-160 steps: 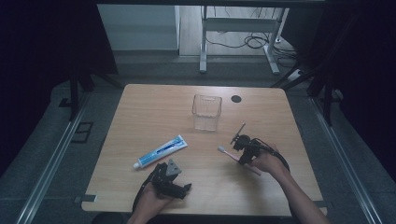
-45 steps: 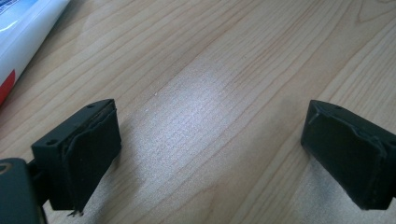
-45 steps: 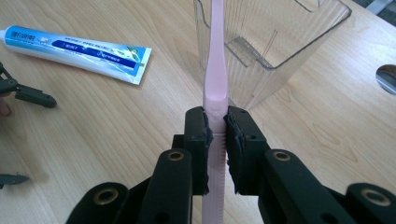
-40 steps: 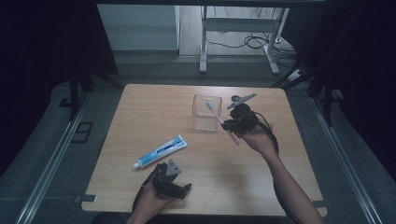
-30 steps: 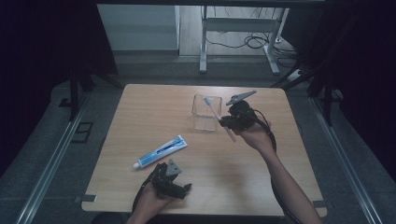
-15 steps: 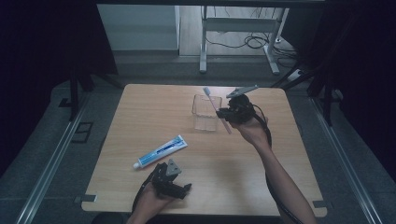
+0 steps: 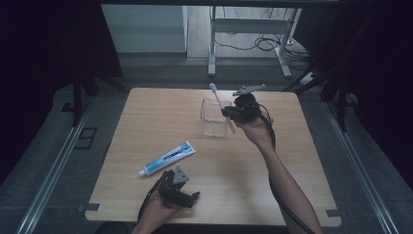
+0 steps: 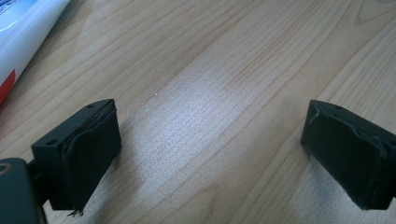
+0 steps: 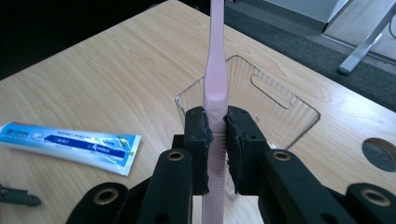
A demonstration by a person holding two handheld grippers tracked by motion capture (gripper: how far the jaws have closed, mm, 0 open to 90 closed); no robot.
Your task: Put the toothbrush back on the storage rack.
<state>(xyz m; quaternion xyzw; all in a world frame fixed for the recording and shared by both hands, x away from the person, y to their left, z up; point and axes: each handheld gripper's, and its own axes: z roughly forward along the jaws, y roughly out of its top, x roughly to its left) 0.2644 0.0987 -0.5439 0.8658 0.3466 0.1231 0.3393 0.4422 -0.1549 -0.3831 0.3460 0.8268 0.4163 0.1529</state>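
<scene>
My right gripper (image 7: 233, 113) (image 9: 217, 135) is shut on a pink toothbrush (image 7: 221, 107) (image 9: 215, 79), holding it at the right rim of a clear plastic cup (image 7: 215, 118) (image 9: 275, 105). The brush leans up and to the left over the cup, its head highest. A blue and white toothpaste tube (image 7: 167, 157) (image 9: 70, 146) lies flat on the wooden table (image 7: 146, 122). My left gripper (image 7: 182, 194) (image 8: 212, 154) rests low on the table near the front edge, its jaws open over bare wood, with the tube's end (image 8: 23, 32) at the upper left of its view.
A round dark hole (image 7: 246, 92) (image 9: 379, 154) sits in the tabletop behind the cup. Beyond the table's far edge stand desk legs (image 7: 212, 44) and cables on the floor. Dark curtains close both sides.
My right hand has carried the toothbrush from the front right of the table up and left to the cup's rim. The left gripper has stayed put.
</scene>
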